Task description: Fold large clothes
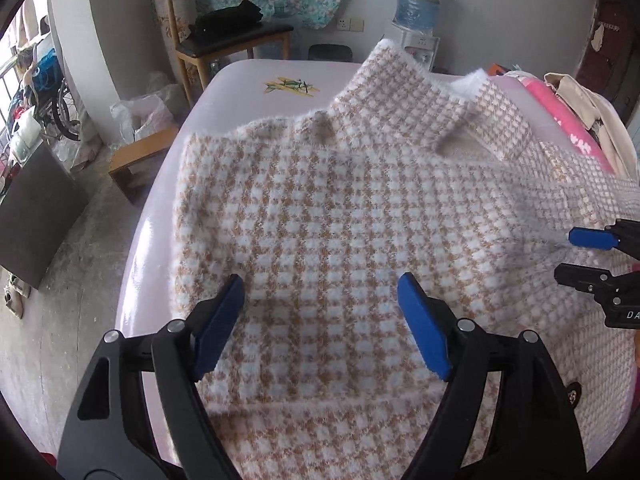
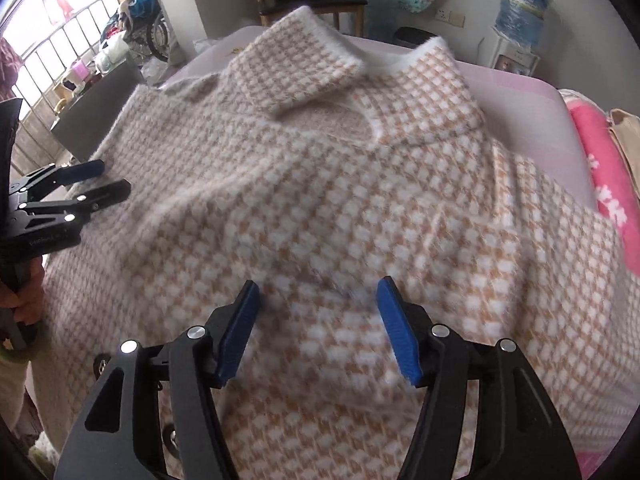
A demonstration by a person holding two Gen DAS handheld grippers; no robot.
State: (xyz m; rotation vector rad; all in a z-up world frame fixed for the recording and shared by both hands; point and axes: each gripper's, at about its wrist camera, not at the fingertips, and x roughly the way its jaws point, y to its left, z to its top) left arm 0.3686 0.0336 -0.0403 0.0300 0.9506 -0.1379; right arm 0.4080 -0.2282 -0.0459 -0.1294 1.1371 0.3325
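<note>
A fuzzy tan-and-white houndstooth sweater (image 1: 340,208) (image 2: 320,208) lies spread on a pale pink surface (image 1: 248,80). Two white-trimmed sleeve ends (image 1: 384,68) (image 2: 296,72) are folded in across its upper part. My left gripper (image 1: 320,280) hovers over the sweater's near left part, jaws wide apart, with only the flat knit below them. It also shows at the left edge of the right wrist view as the left gripper (image 2: 108,180). My right gripper (image 2: 318,284) hangs open over the near middle of the knit, its blue pads (image 2: 396,332) clear of the fabric. In the left wrist view the right gripper (image 1: 568,254) enters from the right.
A pink printed cloth (image 2: 608,184) and a beige garment (image 1: 588,112) lie along the right side. Behind stand a wooden chair (image 1: 224,40) with black clothing and a water dispenser (image 1: 420,4). A low wooden stool (image 1: 136,160) and plastic bags sit on the floor left.
</note>
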